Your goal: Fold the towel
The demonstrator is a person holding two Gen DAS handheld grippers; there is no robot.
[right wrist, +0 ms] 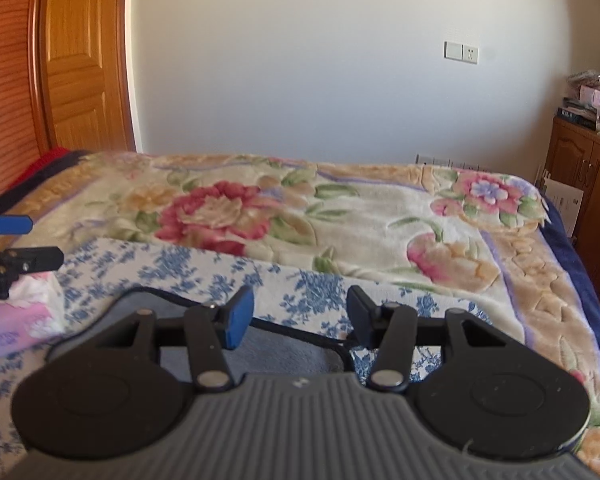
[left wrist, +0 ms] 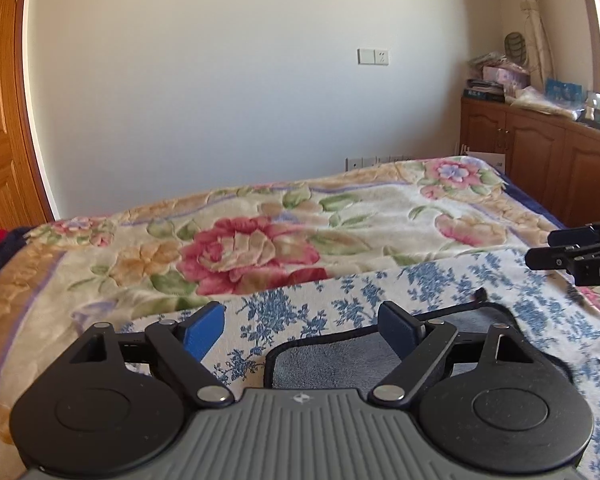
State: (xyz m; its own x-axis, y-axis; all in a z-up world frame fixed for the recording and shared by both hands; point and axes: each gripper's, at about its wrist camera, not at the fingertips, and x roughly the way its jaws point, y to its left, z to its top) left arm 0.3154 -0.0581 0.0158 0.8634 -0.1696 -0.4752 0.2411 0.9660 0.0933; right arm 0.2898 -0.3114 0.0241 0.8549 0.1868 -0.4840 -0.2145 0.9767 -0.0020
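Observation:
A grey-blue towel [left wrist: 332, 360] with a dark trim lies flat on a white cloth with blue flowers [left wrist: 300, 312] on the bed. My left gripper [left wrist: 302, 330] is open and empty, hovering just above the towel's far left corner. The towel also shows in the right wrist view [right wrist: 284, 354]. My right gripper [right wrist: 300, 314] is open and empty above the towel's far right edge. The right gripper shows at the right edge of the left wrist view [left wrist: 572, 256]; the left gripper shows at the left edge of the right wrist view [right wrist: 16, 240].
A floral blanket [left wrist: 260, 248] covers the bed. A pink-and-white tissue pack [right wrist: 20, 316] lies on the cloth at the left. A wooden cabinet [left wrist: 540, 160] with clutter stands at the right, a wooden door [right wrist: 80, 60] at the left, a white wall behind.

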